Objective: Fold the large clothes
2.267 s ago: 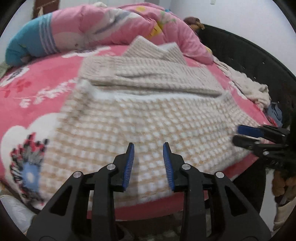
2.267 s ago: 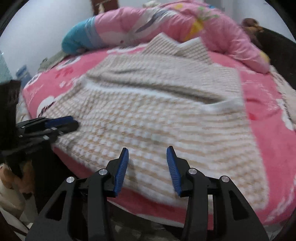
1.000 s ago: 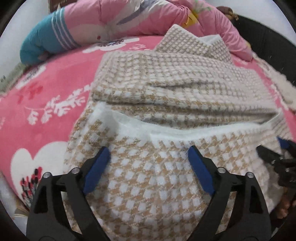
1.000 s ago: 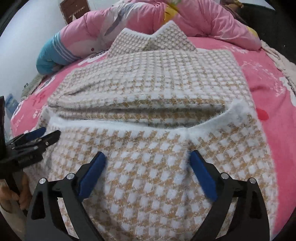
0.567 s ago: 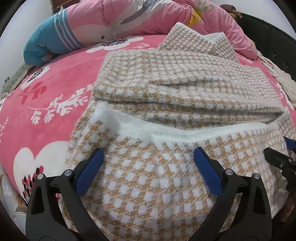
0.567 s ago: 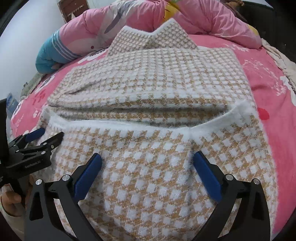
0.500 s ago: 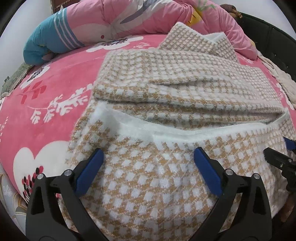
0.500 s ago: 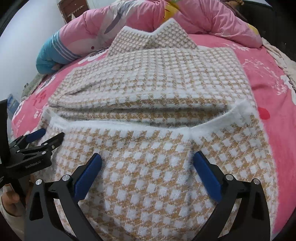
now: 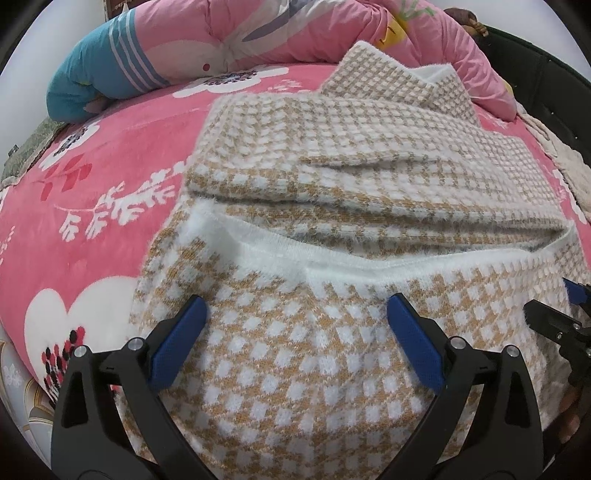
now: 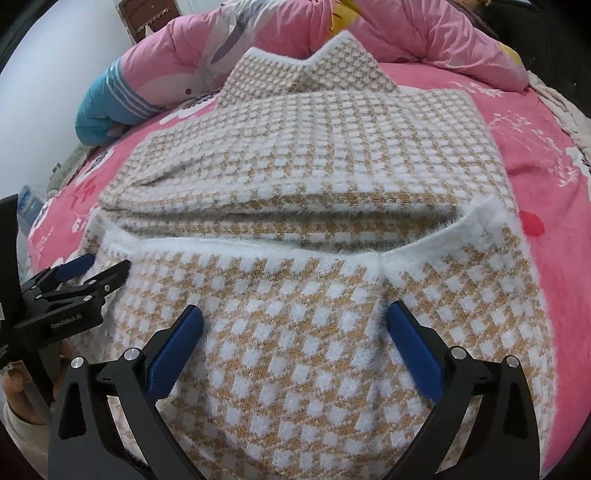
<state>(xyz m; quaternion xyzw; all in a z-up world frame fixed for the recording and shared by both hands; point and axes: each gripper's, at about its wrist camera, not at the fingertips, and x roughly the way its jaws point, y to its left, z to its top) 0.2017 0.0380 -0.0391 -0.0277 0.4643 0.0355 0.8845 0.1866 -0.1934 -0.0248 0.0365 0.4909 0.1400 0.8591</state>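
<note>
Blue-padded fingers (image 9: 181,343) of the left gripper (image 9: 295,343) stand wide at the lower edge of the frame, splayed over the near part of the sweater (image 9: 332,229). In the right wrist view the right gripper (image 10: 295,343) is spread just as wide over the same checked knit, nothing held between its fingers (image 10: 413,347). That tan-and-white sweater lies flat on the bed (image 9: 92,177), filling the middle of both frames, its white fuzzy hem folded up across the centre and its collar toward the top. Behind it, along the upper edge, a pink quilt (image 9: 258,33) is bunched up.
</note>
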